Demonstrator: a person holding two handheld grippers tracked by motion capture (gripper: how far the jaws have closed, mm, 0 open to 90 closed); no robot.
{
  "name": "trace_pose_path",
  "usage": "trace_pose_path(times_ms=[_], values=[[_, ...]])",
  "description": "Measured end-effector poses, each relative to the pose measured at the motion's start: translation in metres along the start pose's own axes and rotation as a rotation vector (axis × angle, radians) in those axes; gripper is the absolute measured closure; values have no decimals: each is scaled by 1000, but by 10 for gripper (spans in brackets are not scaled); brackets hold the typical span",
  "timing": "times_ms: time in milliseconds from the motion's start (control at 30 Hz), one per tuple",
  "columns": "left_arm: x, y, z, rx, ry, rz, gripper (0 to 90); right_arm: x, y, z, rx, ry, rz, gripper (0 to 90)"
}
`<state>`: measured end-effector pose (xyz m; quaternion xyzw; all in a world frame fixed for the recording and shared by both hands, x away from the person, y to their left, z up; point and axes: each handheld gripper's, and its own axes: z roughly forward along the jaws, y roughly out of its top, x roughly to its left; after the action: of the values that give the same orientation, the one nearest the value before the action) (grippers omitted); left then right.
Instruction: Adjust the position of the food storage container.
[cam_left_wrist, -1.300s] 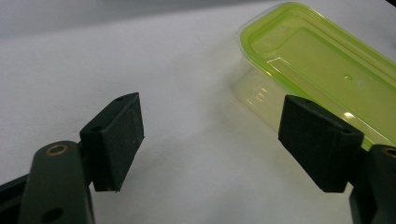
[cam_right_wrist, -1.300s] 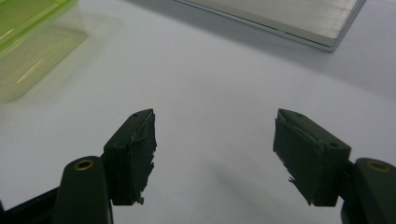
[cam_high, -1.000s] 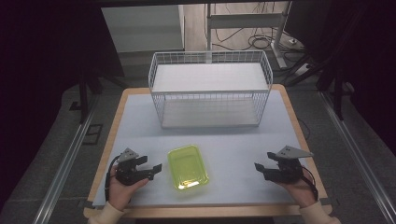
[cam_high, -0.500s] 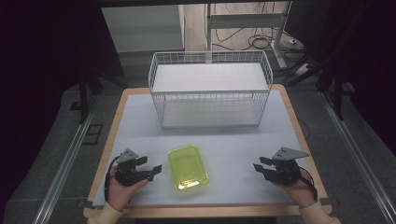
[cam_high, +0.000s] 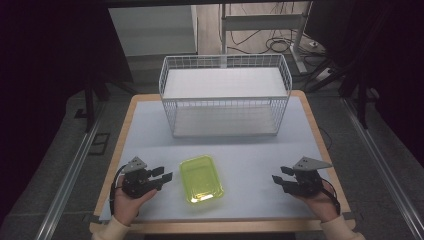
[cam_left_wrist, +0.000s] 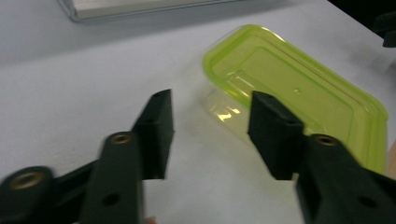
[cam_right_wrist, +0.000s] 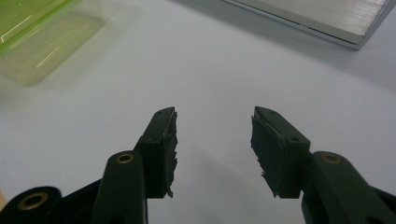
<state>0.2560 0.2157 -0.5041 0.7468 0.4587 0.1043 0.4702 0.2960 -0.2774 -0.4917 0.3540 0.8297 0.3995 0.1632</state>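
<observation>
Yellow-green and see-through, the shallow rectangular plastic container (cam_high: 201, 179) lies flat on the pale grey mat (cam_high: 250, 150) that covers the wooden table (cam_high: 310, 107), near the table's front edge and a little left of its middle. Nothing touches it.

Just to the left of the container, the left gripper (cam_high: 165, 175) is held low over the mat in the person's left hand (cam_high: 129, 197), tips aimed at the container's near left side. Its jaws have just been closing, yet they stand apart with bare mat between them; in the left gripper view (cam_left_wrist: 210, 121) the container (cam_left_wrist: 299, 93) sits just beyond the tips, partly behind the right-hand jaw, untouched.

Well to the right of the container, the right gripper (cam_high: 278, 176) rests in the right hand (cam_high: 320, 197), pointing leftward at it. Its jaws have just been opening and are spread, holding nothing; the right gripper view (cam_right_wrist: 214, 116) shows mat between them and a corner of the container (cam_right_wrist: 42, 37) far off at upper left.

Behind the container, toward the far side of the table, stands a white wire-mesh basket (cam_high: 225, 95) with a white shelf board (cam_high: 225, 82) inside.
</observation>
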Motion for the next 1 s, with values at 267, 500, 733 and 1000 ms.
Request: trace_pose_path(times_ms=[267, 500, 733, 1000], values=[[-29, 24, 2, 25, -92, 75, 896, -1, 0, 1, 5, -4, 13, 464], [-68, 48, 32, 81, -191, 145, 897, -2, -1, 2, 9, -6, 22, 433], [-106, 60, 65, 163, -256, 234, 897, -3, -2, 2, 7, -14, 31, 388], [-120, 63, 86, 219, -275, 251, 897, -4, -2, 1, 3, -20, 38, 361]])
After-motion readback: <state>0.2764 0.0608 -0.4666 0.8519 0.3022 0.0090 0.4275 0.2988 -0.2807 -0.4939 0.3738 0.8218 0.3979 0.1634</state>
